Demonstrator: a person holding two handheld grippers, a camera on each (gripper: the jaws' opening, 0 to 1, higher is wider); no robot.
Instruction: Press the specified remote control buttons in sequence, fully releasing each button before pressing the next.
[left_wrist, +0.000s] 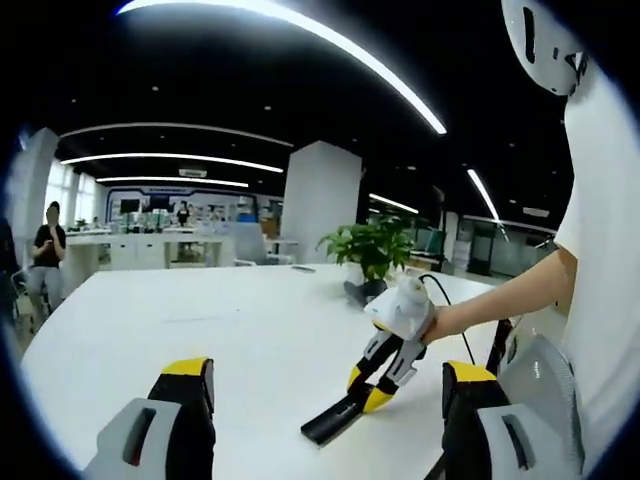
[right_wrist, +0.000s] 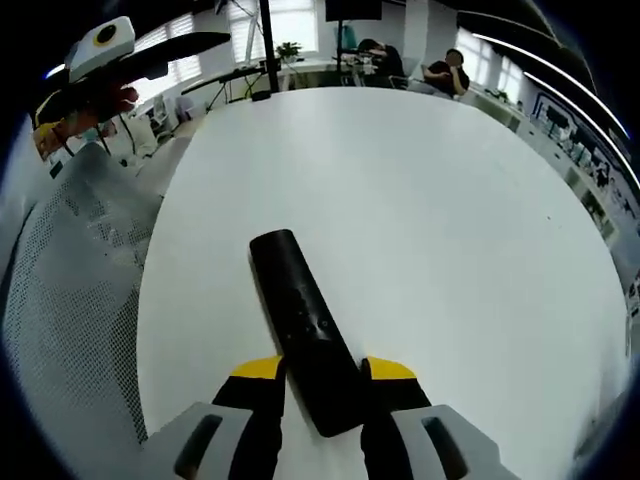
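Right gripper (right_wrist: 323, 385) pinches the remote (right_wrist: 303, 325) at its near end on the table (right_wrist: 450, 200).
Left gripper (left_wrist: 325, 395) hangs spread; bring one tip straight down on a single button, then lift clear.

The remote control (right_wrist: 303, 325) is a slim black bar with rounded ends. It lies flat on the white table (right_wrist: 420, 220), face up, with a small cluster of buttons just past the middle of its length. In the right gripper view its near end sits between the two yellow-tipped jaws, and its far end points out across the table, away from the table's near edge. In the left gripper view the remote control (left_wrist: 333, 420) rests near the table's front edge.
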